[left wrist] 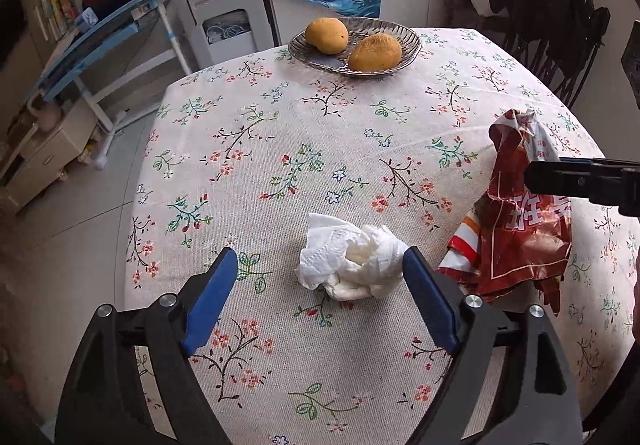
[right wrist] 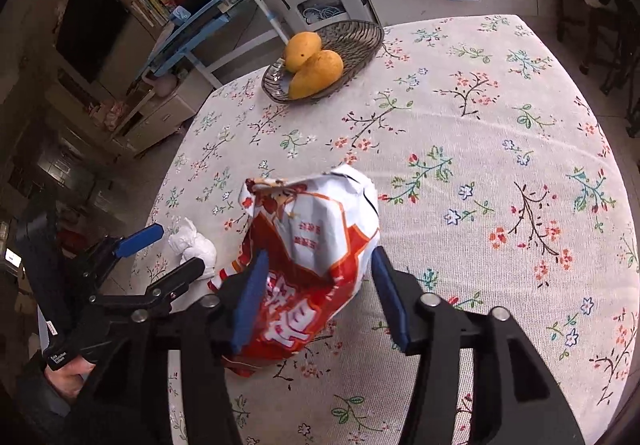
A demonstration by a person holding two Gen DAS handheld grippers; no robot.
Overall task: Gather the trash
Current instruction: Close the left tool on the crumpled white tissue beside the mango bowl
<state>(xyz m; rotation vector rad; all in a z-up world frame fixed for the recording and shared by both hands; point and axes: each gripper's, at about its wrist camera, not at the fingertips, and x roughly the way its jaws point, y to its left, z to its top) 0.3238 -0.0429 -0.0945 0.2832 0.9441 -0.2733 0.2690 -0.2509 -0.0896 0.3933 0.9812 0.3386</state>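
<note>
A crumpled white tissue (left wrist: 352, 265) lies on the flowered tablecloth (left wrist: 320, 145), between the blue pads of my left gripper (left wrist: 320, 253). That gripper is open; its right pad is close against the tissue's edge and its left pad stands well clear. A crumpled red and white snack bag (right wrist: 316, 245) stands on the cloth between the pads of my right gripper (right wrist: 320, 253), which is open. The left pad rests against the bag and the right pad is just off it. The bag (left wrist: 520, 229) is to the right of the tissue (right wrist: 196, 247), with one right finger (left wrist: 560, 175) in front of it.
A ribbed glass dish (left wrist: 404, 45) with two mangoes (left wrist: 374, 53) sits at the table's far edge. Dark chairs (left wrist: 560, 25) stand behind the table on the right. Off the table's left edge are a blue rack (left wrist: 100, 41) and low drawers. A hand (right wrist: 68, 373) holds the left gripper.
</note>
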